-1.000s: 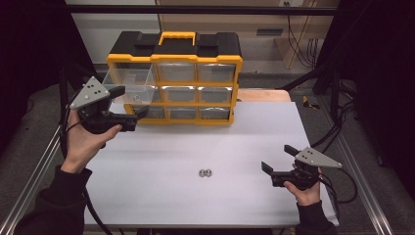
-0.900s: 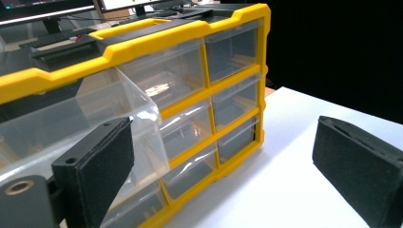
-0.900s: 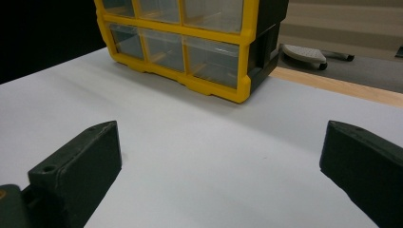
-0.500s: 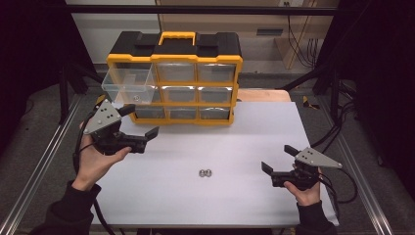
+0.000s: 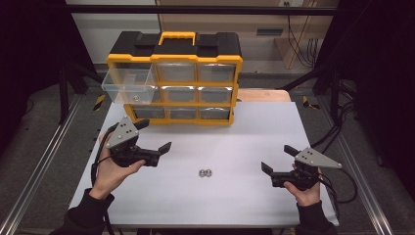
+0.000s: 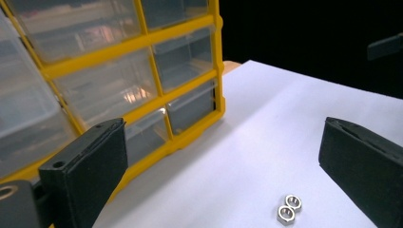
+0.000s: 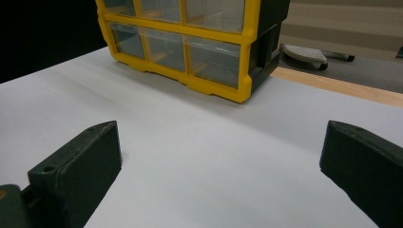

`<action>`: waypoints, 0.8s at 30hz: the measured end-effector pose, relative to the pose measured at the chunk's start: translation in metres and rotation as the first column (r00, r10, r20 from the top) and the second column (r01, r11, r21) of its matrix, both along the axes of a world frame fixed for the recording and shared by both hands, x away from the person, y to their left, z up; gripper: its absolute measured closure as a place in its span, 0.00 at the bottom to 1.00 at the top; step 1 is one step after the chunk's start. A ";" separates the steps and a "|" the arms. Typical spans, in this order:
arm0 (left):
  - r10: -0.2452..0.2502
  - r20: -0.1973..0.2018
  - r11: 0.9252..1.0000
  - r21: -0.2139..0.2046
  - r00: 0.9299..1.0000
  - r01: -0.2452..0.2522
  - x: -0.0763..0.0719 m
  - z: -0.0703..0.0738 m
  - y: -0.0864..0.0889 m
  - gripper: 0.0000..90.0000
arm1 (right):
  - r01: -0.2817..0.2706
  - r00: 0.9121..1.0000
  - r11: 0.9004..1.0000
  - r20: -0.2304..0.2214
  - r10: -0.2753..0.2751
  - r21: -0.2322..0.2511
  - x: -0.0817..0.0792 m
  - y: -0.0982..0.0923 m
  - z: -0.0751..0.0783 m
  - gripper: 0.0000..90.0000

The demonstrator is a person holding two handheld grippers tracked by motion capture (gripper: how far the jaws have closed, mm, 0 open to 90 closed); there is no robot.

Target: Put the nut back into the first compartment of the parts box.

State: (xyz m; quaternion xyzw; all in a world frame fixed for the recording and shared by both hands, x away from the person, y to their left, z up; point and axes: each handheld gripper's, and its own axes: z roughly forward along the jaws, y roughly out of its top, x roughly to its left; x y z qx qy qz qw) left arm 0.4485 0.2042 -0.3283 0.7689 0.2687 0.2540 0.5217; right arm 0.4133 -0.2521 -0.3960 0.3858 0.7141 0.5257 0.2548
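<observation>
Now my left hand-held gripper (image 5: 155, 135), jaws wide open, faces the two nuts (image 5: 205, 172) at frame centre; next I must close on one.

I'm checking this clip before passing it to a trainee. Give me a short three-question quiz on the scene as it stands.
1. True or false: the left hand-held gripper holds one of the two nuts.
2. Which drawer of the yellow organizer is pulled out? A) bottom right B) top left C) middle
3. Fill in: the right hand-held gripper has its jaws ____ over the white table.

Key:
1. False. The nuts lie side by side on the table, and the left gripper's jaws are wide apart with nothing between them.
2. B. The clear drawer sticks out at the top left.
3. open, with nothing held.
</observation>
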 end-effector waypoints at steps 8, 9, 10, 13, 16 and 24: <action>-0.010 -0.055 0.999 0.039 0.998 0.013 0.006 -0.029 -0.016 0.02 | 0.002 1.000 1.000 -0.005 -0.002 0.002 0.000 0.001 0.000 0.01; -0.012 -0.062 0.999 0.045 0.998 0.015 0.006 -0.032 -0.018 0.02 | 0.002 1.000 1.000 -0.005 -0.002 0.002 0.000 0.001 0.000 0.01; -0.016 -0.066 0.999 0.047 0.998 0.019 0.007 -0.035 -0.020 0.03 | 0.002 1.000 1.000 -0.005 -0.002 0.002 0.000 0.001 0.000 0.01; -0.023 -0.080 0.998 0.051 0.996 0.027 0.008 -0.041 -0.026 0.03 | 0.003 1.000 1.000 -0.004 -0.003 0.001 0.000 0.001 0.000 0.01; -0.030 -0.099 0.998 0.060 0.995 0.036 0.010 -0.047 -0.032 0.03 | 0.002 1.000 1.000 -0.005 -0.002 0.003 0.000 0.001 0.000 0.01; -0.061 -0.172 0.993 0.087 0.983 0.077 0.013 -0.066 -0.052 0.04 | 0.001 1.000 1.000 -0.002 -0.001 0.001 0.000 0.001 0.000 0.01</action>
